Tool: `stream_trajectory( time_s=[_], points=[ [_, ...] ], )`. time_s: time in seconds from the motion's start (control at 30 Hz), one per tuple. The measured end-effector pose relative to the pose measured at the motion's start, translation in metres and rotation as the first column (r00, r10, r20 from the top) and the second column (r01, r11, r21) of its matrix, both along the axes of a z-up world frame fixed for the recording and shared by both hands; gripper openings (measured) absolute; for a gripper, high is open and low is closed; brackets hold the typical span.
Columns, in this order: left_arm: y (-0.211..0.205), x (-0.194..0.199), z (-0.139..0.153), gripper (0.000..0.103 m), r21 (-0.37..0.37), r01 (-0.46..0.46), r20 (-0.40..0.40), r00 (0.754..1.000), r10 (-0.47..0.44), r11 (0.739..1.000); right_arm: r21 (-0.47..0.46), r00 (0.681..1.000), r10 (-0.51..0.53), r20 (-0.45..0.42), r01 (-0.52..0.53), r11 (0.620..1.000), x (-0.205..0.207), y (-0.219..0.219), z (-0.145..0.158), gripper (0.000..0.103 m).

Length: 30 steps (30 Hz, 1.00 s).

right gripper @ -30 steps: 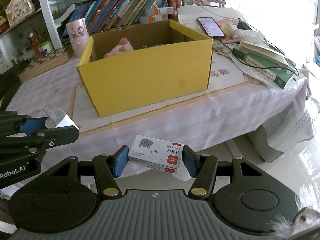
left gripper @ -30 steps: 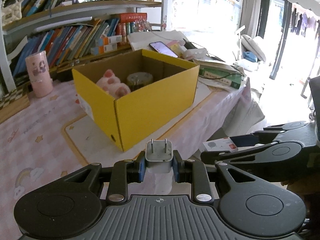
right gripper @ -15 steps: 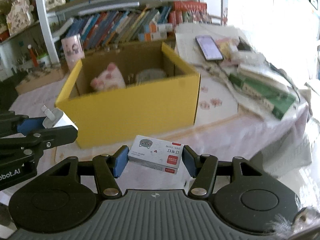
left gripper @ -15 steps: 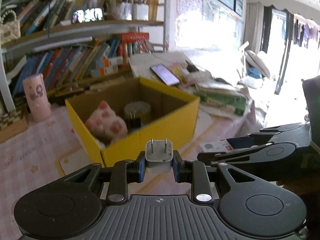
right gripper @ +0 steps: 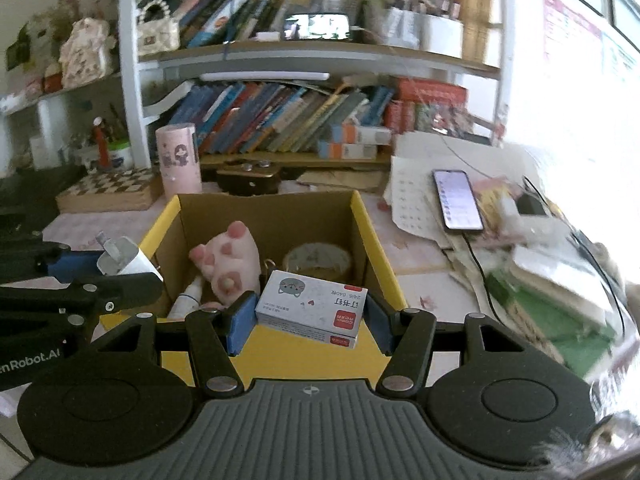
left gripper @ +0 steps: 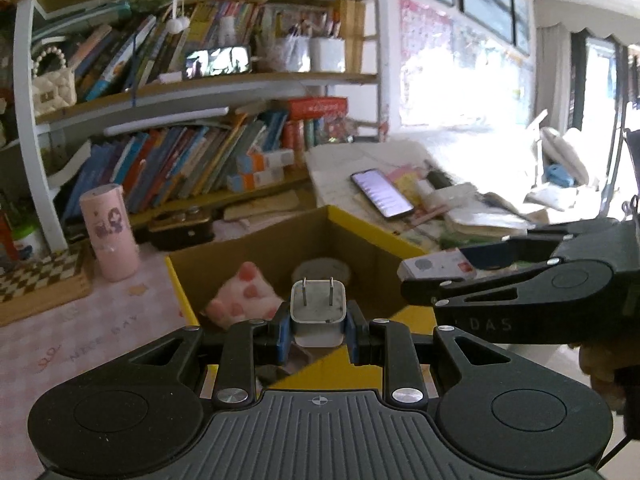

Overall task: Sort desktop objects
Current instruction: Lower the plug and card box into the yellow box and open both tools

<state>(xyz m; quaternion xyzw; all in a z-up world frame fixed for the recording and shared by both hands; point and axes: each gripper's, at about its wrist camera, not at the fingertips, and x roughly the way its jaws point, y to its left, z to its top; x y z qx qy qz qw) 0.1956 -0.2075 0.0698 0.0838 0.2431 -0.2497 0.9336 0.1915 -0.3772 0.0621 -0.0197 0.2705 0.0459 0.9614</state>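
My left gripper (left gripper: pixel 318 330) is shut on a white two-prong charger plug (left gripper: pixel 318 310), prongs pointing up. It hangs over the near wall of the yellow cardboard box (left gripper: pixel 404 240). My right gripper (right gripper: pixel 308 316) is shut on a small white staples box (right gripper: pixel 312 306) with a red label and a cat drawing, held above the yellow box's (right gripper: pixel 376 240) near edge. Inside the box lie a pink paw plush (right gripper: pixel 226 258), a tape roll (right gripper: pixel 316 258) and a small white bottle (right gripper: pixel 186 300). Each gripper shows in the other's view: the right gripper (left gripper: pixel 440 270) and the left gripper (right gripper: pixel 120 264).
A pink cup (right gripper: pixel 178 160) and a checkered board (right gripper: pixel 108 190) stand behind the box. A phone (right gripper: pixel 458 200) on a cable lies on papers to the right, by stacked books (right gripper: pixel 560 288). Bookshelves (left gripper: pixel 192 152) fill the back wall. A pink patterned cloth (left gripper: pixel 80 332) covers the table.
Both grippers have risen and moved forward from off the table's front edge to above the box's near wall. The box interior now shows from above. Both grips are unchanged.
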Motion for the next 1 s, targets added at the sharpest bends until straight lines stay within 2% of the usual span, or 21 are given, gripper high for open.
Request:
stream_trajectory(
  time_s=[0.3,0.57,0.63,0.73,0.87,1.0],
  points=[
    [-0.010,0.029,-0.014,0.025,0.040,-0.081,-0.057,0.995,0.083,0.996,-0.047,0.989,0.126,-0.076,-0.129,0.990,0.051,0.000,-0.016,0.056],
    [-0.017,0.056,-0.032,0.025,0.084,-0.108,-0.145,0.982,0.119,0.991,-0.101,0.949,0.234,-0.212,-0.260,0.960,0.099,0.000,-0.033,0.056],
    [-0.019,0.060,-0.036,0.025,0.088,-0.112,-0.167,0.978,0.126,0.990,-0.066,0.933,0.267,-0.239,-0.290,0.955,0.106,-0.003,-0.035,0.056],
    [-0.020,0.066,-0.039,0.025,0.078,-0.126,-0.189,0.972,0.139,0.989,-0.061,0.915,0.312,-0.254,-0.338,0.939,0.109,-0.004,-0.035,0.056],
    [-0.023,0.071,-0.043,0.025,0.076,-0.134,-0.215,0.965,0.147,0.988,-0.006,0.892,0.337,-0.302,-0.355,0.935,0.116,-0.009,-0.037,0.056],
    [-0.022,0.075,-0.045,0.025,0.062,-0.142,-0.240,0.959,0.153,0.988,-0.006,0.883,0.348,-0.315,-0.368,0.930,0.116,-0.008,-0.035,0.056]
  ],
)
